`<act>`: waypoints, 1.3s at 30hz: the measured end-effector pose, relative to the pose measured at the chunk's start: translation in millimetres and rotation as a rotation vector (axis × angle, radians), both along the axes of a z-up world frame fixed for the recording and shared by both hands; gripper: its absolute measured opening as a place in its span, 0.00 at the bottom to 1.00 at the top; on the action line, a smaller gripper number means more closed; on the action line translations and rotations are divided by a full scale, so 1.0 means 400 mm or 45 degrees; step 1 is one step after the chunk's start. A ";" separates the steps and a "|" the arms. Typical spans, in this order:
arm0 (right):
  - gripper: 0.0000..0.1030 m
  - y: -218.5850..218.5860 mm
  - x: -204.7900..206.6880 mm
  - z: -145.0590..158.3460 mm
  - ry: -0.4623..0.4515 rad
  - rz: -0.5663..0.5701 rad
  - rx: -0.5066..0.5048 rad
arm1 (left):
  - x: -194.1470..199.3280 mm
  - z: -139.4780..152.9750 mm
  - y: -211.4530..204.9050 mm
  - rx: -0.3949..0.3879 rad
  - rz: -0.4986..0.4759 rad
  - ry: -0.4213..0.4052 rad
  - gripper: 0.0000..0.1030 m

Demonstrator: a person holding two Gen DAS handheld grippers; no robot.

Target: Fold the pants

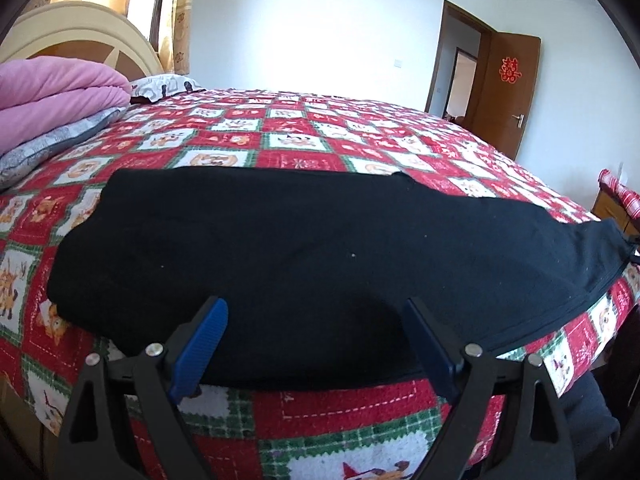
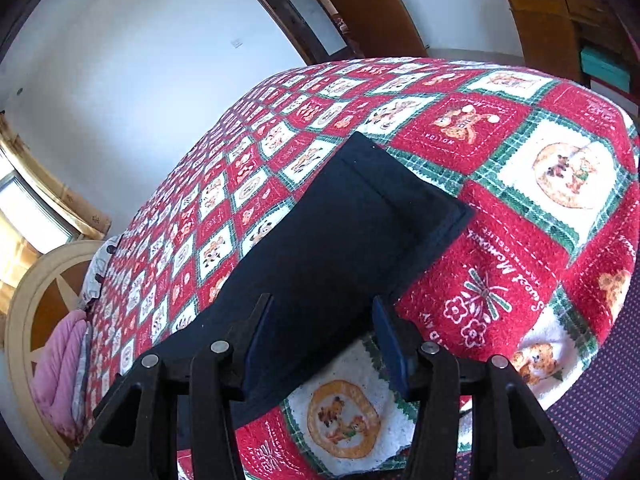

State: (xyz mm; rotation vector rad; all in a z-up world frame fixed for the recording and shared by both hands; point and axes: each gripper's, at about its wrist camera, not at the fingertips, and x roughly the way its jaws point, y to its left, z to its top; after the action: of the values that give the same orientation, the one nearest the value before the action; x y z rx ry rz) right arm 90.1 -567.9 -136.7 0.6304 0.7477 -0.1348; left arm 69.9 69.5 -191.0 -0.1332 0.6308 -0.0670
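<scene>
Black pants (image 1: pixel 304 256) lie flat across the near side of a bed with a red, white and green patterned blanket (image 1: pixel 304 136). My left gripper (image 1: pixel 316 316) is open, its blue-padded fingers spread over the near edge of the pants. In the right wrist view the pants (image 2: pixel 340 232) stretch away with a hemmed end at the far right. My right gripper (image 2: pixel 320 320) is open just above the near edge of the cloth and holds nothing.
A folded pink quilt (image 1: pixel 52 96) on a grey pillow and a patterned pillow (image 1: pixel 168 84) lie by the cream headboard (image 1: pixel 80 36). A brown door (image 1: pixel 504 88) stands open at the far right. A wooden cabinet (image 2: pixel 560 32) stands past the bed's foot.
</scene>
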 end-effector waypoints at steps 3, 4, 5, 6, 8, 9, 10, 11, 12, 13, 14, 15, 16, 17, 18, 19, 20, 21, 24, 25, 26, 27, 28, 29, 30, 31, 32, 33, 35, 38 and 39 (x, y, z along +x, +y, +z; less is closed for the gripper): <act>0.50 0.006 -0.006 0.003 0.015 -0.011 -0.026 | -0.002 0.000 0.002 -0.002 -0.002 -0.002 0.90; 0.49 0.005 -0.003 0.002 0.013 -0.022 -0.037 | -0.002 -0.001 0.002 -0.004 -0.002 -0.002 0.90; 0.43 0.001 0.001 -0.002 0.009 -0.034 -0.036 | -0.002 -0.001 0.001 -0.003 -0.002 -0.002 0.90; 0.34 -0.005 0.005 -0.007 0.001 -0.046 -0.029 | -0.002 -0.002 0.001 -0.003 -0.002 -0.002 0.90; 0.13 -0.022 0.011 -0.019 -0.016 -0.088 -0.020 | -0.002 -0.001 0.001 -0.005 -0.003 -0.002 0.90; 0.09 -0.029 0.012 -0.025 -0.019 -0.102 -0.015 | -0.002 -0.002 0.001 -0.006 -0.003 -0.002 0.90; 0.08 -0.032 0.011 -0.028 -0.032 -0.096 -0.004 | -0.002 -0.003 0.002 -0.009 -0.003 -0.001 0.91; 0.04 -0.031 0.010 -0.028 -0.040 -0.089 -0.004 | -0.001 -0.003 0.003 -0.014 -0.004 -0.001 0.91; 0.03 -0.031 0.006 -0.025 -0.049 -0.086 -0.008 | -0.001 -0.004 0.004 -0.020 -0.004 -0.002 0.91; 0.03 -0.032 0.001 -0.020 -0.061 -0.083 -0.011 | -0.001 -0.005 0.006 -0.028 -0.005 -0.001 0.91; 0.03 -0.033 -0.005 -0.012 -0.077 -0.082 -0.015 | 0.000 -0.005 0.008 -0.032 -0.006 -0.001 0.91; 0.03 -0.032 -0.009 -0.003 -0.089 -0.087 -0.028 | 0.000 -0.006 0.009 -0.036 -0.008 -0.002 0.91; 0.03 -0.033 -0.015 0.010 -0.101 -0.095 -0.047 | 0.000 -0.006 0.009 -0.039 -0.010 -0.002 0.91; 0.03 -0.037 -0.020 0.015 -0.110 -0.098 -0.052 | 0.000 -0.006 0.010 -0.041 -0.012 -0.002 0.91; 0.03 -0.041 -0.023 0.019 -0.112 -0.104 -0.057 | 0.001 -0.007 0.010 -0.043 -0.016 -0.001 0.92; 0.03 -0.044 -0.022 0.018 -0.099 -0.106 -0.063 | 0.001 -0.007 0.010 -0.045 -0.019 -0.001 0.93; 0.03 -0.045 -0.018 0.011 -0.081 -0.104 -0.064 | 0.001 -0.008 0.011 -0.046 -0.022 0.000 0.93; 0.02 -0.048 -0.012 -0.003 -0.055 -0.110 -0.065 | 0.001 -0.008 0.012 -0.046 -0.025 0.000 0.93; 0.02 -0.066 -0.007 -0.037 -0.044 -0.126 -0.015 | 0.001 -0.006 0.017 -0.059 -0.027 -0.003 0.93; 0.02 -0.063 -0.010 -0.026 -0.044 -0.129 -0.028 | 0.000 -0.005 0.019 -0.066 -0.025 -0.005 0.93; 0.02 -0.060 -0.015 -0.015 -0.052 -0.139 -0.044 | 0.000 -0.005 0.020 -0.072 -0.023 -0.007 0.93; 0.02 -0.056 -0.026 -0.001 -0.073 -0.150 -0.060 | 0.000 -0.005 0.022 -0.078 -0.023 -0.007 0.93; 0.02 -0.052 -0.034 0.010 -0.096 -0.146 -0.061 | 0.000 -0.006 0.022 -0.079 -0.023 -0.008 0.93; 0.02 -0.047 -0.041 0.021 -0.111 -0.136 -0.067 | 0.000 -0.007 0.020 -0.077 -0.023 -0.007 0.93; 0.02 -0.045 -0.039 0.024 -0.104 -0.121 -0.082 | 0.001 -0.007 0.019 -0.072 -0.022 -0.006 0.93; 0.02 -0.043 -0.032 0.019 -0.084 -0.109 -0.095 | 0.000 -0.006 0.020 -0.070 -0.022 -0.005 0.93; 0.02 -0.049 -0.026 0.003 -0.057 -0.119 -0.097 | 0.000 -0.006 0.021 -0.070 -0.023 -0.005 0.94; 0.02 -0.057 -0.022 -0.018 -0.036 -0.128 -0.090 | 0.000 -0.006 0.022 -0.074 -0.025 -0.006 0.94; 0.03 -0.062 -0.020 -0.030 -0.053 -0.110 -0.086 | -0.001 -0.006 0.027 -0.087 -0.027 -0.009 0.94; 0.13 -0.066 -0.029 0.003 -0.081 -0.120 -0.103 | -0.002 -0.006 0.027 -0.093 -0.026 -0.013 0.94; 0.19 -0.073 -0.039 0.019 -0.105 -0.148 -0.121 | -0.003 -0.006 0.027 -0.093 -0.025 -0.013 0.94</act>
State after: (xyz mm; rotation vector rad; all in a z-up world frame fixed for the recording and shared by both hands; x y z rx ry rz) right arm 74.3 -597.2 -129.2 0.5856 0.6219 -0.2483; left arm 68.8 80.1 -193.4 -0.1968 0.6201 -0.1099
